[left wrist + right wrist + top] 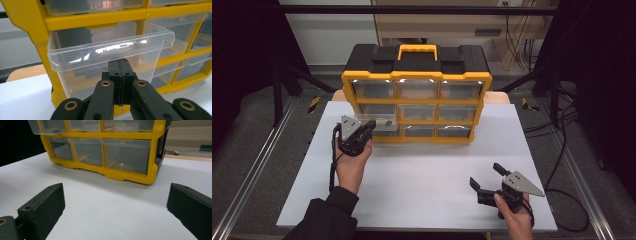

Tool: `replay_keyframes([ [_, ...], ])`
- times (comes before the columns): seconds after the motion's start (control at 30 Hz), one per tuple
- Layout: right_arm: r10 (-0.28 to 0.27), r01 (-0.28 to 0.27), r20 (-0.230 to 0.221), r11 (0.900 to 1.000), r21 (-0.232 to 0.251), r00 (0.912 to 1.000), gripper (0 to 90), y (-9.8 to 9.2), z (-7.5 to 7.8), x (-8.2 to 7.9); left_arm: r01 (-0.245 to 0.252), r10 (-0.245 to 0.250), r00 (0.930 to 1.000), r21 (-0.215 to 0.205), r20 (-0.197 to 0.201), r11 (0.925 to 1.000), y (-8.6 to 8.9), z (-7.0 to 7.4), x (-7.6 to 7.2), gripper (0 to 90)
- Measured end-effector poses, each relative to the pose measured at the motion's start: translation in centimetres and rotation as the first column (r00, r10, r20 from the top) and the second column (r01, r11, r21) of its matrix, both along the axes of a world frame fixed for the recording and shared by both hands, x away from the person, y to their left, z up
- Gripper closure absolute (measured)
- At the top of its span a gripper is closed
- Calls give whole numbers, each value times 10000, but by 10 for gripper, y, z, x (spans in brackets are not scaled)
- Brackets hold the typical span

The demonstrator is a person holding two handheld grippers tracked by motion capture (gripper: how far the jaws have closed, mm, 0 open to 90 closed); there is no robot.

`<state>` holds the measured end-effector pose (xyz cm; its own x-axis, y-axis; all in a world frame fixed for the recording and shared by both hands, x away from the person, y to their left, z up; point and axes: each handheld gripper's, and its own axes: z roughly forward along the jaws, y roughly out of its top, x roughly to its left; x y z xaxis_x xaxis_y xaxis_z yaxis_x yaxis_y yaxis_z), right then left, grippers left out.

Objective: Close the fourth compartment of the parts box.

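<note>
Near the surface's [422, 170] far edge stands a yellow organizer [416, 95]; its clear drawer [107, 50], middle row at the left end, sticks out. The left gripper [364, 131] has its jaws pressed together, seemingly pinching the drawer's front lip. By the near right corner, the right gripper [486, 181] rests with jaws spread, holding nothing.

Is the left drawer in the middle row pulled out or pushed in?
Pulled out: the clear drawer juts forward of the yellow organizer frame, with the shut left tool at its front.

Drawer [105, 52] front hides tongs' tips
</note>
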<state>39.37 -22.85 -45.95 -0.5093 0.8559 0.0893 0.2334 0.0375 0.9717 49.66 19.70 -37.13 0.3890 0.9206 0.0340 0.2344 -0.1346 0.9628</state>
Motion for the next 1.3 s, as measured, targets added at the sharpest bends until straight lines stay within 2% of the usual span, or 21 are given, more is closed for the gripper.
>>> replay_keyframes([
  [1.3, 0, 0, -4, 10000, 66, 10000, 20, -1, 0, 1, -24, 24, 10000, 13, 1, 10000, -4, 2, 12, 900],
])
